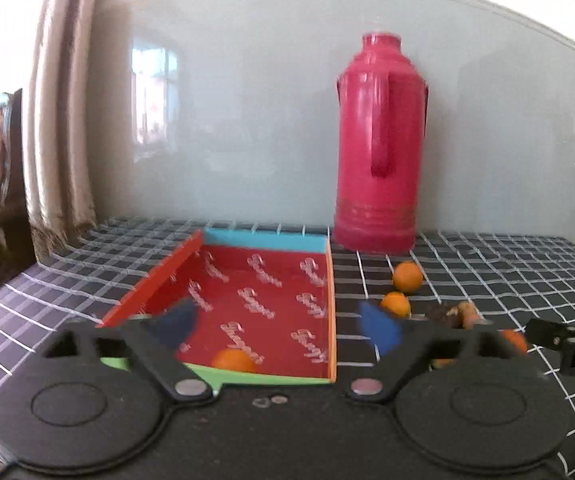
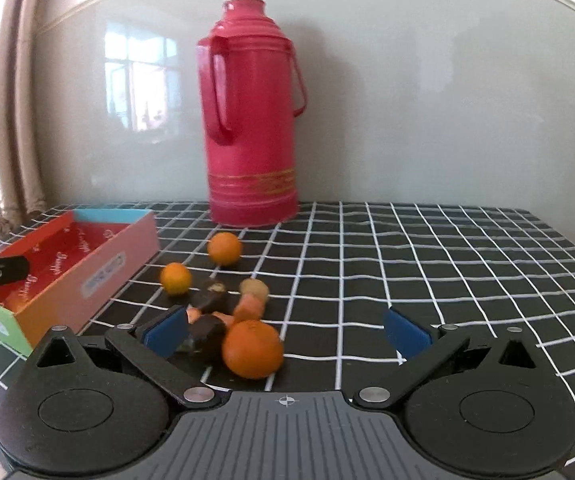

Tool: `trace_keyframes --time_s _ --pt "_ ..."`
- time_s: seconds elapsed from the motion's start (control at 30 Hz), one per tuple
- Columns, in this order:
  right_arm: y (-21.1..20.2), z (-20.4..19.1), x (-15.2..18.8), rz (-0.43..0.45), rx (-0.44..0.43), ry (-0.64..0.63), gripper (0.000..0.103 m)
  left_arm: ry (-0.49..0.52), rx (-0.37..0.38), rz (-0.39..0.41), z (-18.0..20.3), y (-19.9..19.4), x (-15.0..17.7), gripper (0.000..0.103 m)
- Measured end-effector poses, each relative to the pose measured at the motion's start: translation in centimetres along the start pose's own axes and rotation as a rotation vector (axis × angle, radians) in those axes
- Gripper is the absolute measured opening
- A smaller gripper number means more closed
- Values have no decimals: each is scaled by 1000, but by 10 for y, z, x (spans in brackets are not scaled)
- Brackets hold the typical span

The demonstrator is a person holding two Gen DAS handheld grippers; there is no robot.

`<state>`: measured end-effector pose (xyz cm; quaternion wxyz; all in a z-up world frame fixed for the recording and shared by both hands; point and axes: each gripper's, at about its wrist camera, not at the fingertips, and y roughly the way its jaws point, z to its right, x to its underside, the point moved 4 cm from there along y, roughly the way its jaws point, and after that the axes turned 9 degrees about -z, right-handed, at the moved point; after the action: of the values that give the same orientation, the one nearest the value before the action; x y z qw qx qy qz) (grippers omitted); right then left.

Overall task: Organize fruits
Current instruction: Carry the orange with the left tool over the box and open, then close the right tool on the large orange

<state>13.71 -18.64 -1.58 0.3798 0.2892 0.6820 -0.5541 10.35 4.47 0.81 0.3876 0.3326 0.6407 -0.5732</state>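
- Left gripper (image 1: pixel 279 326) is spread wide with nothing in it, hovering over the near end of the red box (image 1: pixel 247 300).
- One orange (image 1: pixel 233 359) already sits inside that box, by the near wall.
- Right gripper (image 2: pixel 287 330) is wide open too, gripping nothing; a big orange (image 2: pixel 252 349) lies on the checked tablecloth (image 2: pixel 447 264) between its fingers, near the left one.
- Two smaller oranges (image 2: pixel 175 278) and some dark and orange pieces (image 2: pixel 207 300) sit just beyond.
- Pink thermos (image 2: pixel 249 120) stands at the back by the wall.
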Motion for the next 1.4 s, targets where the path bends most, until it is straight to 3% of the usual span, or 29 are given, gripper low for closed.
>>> trace_keyframes --time_s 0.13,0.23,0.37,0.47,0.5,0.6,0.63,0.77,0.93,0.97,1.0,1.03,1.27,1.4 --pt "-6 -4 -1 33 -19 11 103 19 -10 65 4 -21 5 97" --pt "-2 -6 5 -39 -54 47 103 -6 -14 70 1 -22 8 97" --pt "-4 -16 8 -36 34 -71 103 -44 -21 67 -2 -21 11 97" --pt "8 -14 15 -124 -24 -43 103 -38 10 53 -3 -22 11 97" --pt "6 -14 16 -112 -29 -52 103 -41 14 55 -4 -23 10 97" --pt "-13 -25 11 54 -2 -115 103 -45 35 73 -7 -26 9 97" --pt "-14 -27 10 74 -17 -113 103 -45 30 71 -7 -26 9 97" --pt "5 -34 16 -56 -63 -90 103 -26 54 31 -9 -21 11 97" --pt "2 -58 14 -4 -70 -230 103 -66 77 29 -20 -21 11 97" --pt "6 -62 16 -14 -73 -241 94 -76 83 29 -22 -22 11 97" --pt "11 -66 18 -31 -71 -251 64 -84 88 28 -24 -22 11 97" --pt "14 -66 19 -52 -59 -258 53 -87 88 29 -26 -22 12 97" --pt "28 -37 16 -88 25 -174 49 -82 91 21 -30 -20 11 97" --pt "36 -22 17 -134 13 -132 49 -85 102 21 -29 -20 11 97"
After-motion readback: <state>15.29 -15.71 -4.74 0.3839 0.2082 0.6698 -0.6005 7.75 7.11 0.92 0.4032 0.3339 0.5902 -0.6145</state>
